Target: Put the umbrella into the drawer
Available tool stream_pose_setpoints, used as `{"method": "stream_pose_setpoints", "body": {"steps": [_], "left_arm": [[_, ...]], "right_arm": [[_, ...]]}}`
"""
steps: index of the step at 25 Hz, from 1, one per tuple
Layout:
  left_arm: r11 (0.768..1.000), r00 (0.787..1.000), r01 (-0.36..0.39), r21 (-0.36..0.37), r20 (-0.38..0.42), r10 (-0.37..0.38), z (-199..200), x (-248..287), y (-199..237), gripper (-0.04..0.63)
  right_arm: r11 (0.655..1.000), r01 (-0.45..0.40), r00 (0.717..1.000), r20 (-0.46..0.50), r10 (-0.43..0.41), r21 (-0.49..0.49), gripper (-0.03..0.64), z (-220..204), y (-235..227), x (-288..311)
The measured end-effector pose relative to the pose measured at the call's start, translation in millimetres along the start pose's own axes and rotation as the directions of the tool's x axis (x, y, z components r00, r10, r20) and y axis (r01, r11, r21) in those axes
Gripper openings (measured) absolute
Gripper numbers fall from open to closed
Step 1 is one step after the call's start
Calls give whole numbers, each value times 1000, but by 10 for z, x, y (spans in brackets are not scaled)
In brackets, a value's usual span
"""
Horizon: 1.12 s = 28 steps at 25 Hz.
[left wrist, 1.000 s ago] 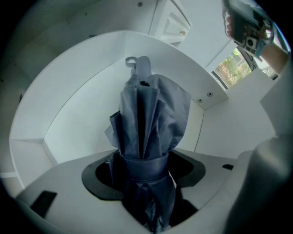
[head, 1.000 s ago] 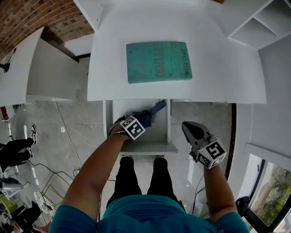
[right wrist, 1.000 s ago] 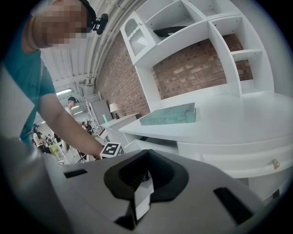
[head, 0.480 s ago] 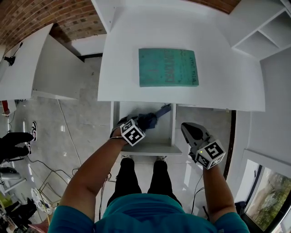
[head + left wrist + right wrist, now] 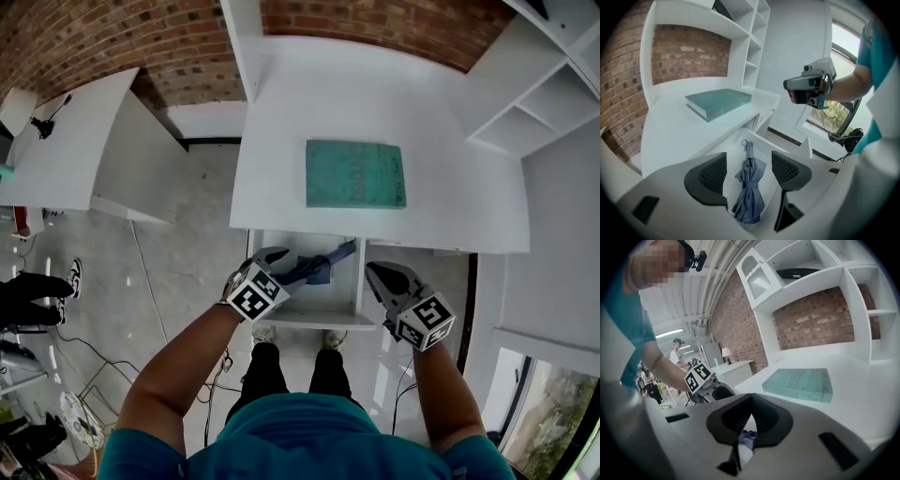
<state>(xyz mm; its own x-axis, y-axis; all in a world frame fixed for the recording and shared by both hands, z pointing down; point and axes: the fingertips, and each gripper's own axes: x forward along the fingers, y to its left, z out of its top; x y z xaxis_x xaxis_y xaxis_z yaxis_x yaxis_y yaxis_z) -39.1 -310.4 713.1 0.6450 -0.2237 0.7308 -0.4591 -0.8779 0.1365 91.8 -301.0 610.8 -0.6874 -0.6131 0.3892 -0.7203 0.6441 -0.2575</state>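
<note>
The folded blue umbrella (image 5: 319, 267) lies inside the open white drawer (image 5: 314, 319) under the desk. In the left gripper view the umbrella (image 5: 749, 197) rests on the drawer floor, its handle loop pointing away. My left gripper (image 5: 274, 258) hangs above the drawer's left side, open, and its pads (image 5: 710, 177) stand well apart over the umbrella without touching it. My right gripper (image 5: 377, 274) is off the drawer's right side, shut and empty. In its own view the right gripper (image 5: 750, 401) has its jaws meeting at the tips.
A teal book (image 5: 354, 174) lies on the white desk top (image 5: 450, 202) above the drawer. White shelves (image 5: 544, 103) rise at the right, a brick wall at the back. A second white table (image 5: 84, 150) stands to the left. Cables lie on the tiled floor (image 5: 178, 272).
My left gripper has risen out of the drawer, leaving the umbrella lying inside. My right gripper has lifted a little. The head view has tilted toward the wall.
</note>
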Motion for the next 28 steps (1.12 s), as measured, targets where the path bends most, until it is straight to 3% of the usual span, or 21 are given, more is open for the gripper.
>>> {"method": "stream_pose_setpoints", "body": {"steps": [5,11,23,28], "left_arm": [[996,989,-16,-87,143,28,309,-630,20,273],[977,951,6,-211,302,59,572,-1293,31,211],[962,825,62,-267,555,101,978,-2214,-185,29],[958,778,103,-267,622,90,1024,-2401,-333,15]], "right_arm": [[999,-9,1000,5,10,-31,21,336,144,-70],[999,-34,999,4,35,-27,23,607,357,-145],[998,-46,998,34,48,-40,21,1012,609,-448],[998,-52,997,49,53,-18,21,1059,659,-530]]}}
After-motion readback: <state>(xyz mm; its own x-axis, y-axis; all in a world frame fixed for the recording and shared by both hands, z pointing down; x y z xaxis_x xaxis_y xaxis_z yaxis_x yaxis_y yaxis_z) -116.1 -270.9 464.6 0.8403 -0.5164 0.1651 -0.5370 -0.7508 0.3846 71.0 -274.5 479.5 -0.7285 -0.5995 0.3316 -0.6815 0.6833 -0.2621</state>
